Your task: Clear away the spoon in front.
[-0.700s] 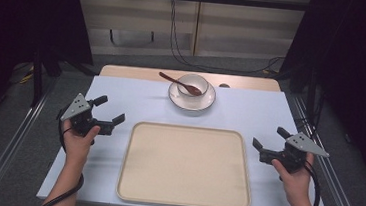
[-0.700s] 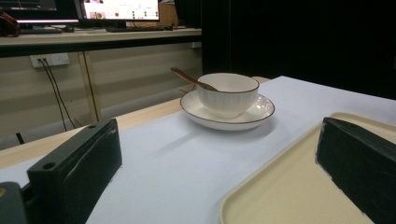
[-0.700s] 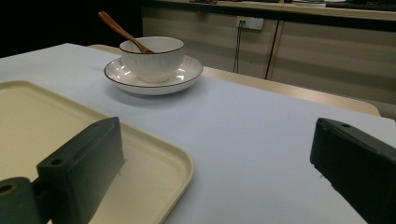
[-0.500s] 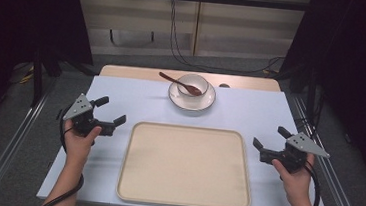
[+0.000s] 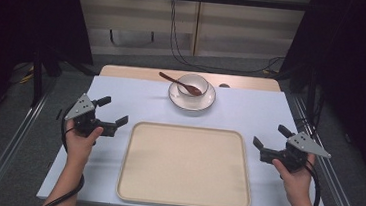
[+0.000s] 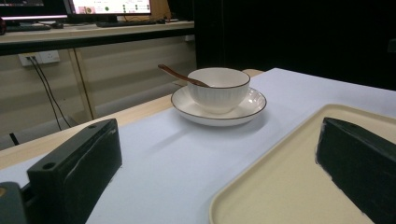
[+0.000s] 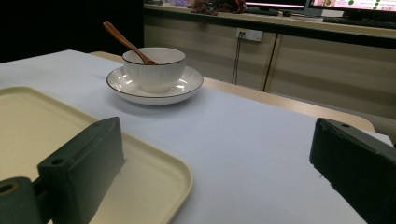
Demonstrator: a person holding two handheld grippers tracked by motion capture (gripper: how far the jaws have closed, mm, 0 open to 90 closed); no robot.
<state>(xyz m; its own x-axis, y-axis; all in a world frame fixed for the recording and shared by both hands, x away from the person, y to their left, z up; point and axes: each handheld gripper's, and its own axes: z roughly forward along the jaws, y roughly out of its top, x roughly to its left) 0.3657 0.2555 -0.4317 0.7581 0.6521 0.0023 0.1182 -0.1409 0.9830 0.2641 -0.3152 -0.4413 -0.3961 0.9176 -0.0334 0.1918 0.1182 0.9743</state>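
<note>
The white ribbed ceramic bowl (image 5: 193,85) was seen standing on a white round saucer with a thin dark rim (image 5: 206,101), at the far middle of the pale blue-white table top (image 5: 250,114), well apart from both grippers. From the left gripper (image 5: 111,111) the bowl lay forward and to the right; from the right gripper (image 5: 271,136) it lay forward and to the left. Neither hand was clearly the nearer, though the left gripper was judged to stand a little closer to it.

A dark brown wooden spoon (image 5: 179,82) was held in the bowl, its head down inside and its handle leaning out over the far-left rim, so that its long axis ran from the bowl's middle up and away to the left in the high view. The handle's free end was therefore pointed toward the left gripper's side, and a reach for it was judged to fall more naturally to that hand. Nothing else could be made out in the bowl.

Both grippers were held with their jaws spread wide and nothing between them, as was shown plainly in the left gripper view and the right gripper view.

Between the two hands, near the table's front edge, a cream-coloured rectangular plastic tray with rounded corners (image 5: 182,202) was laid flat, with nothing in it; the saucer stood just beyond its far edge, not touching it.
</note>
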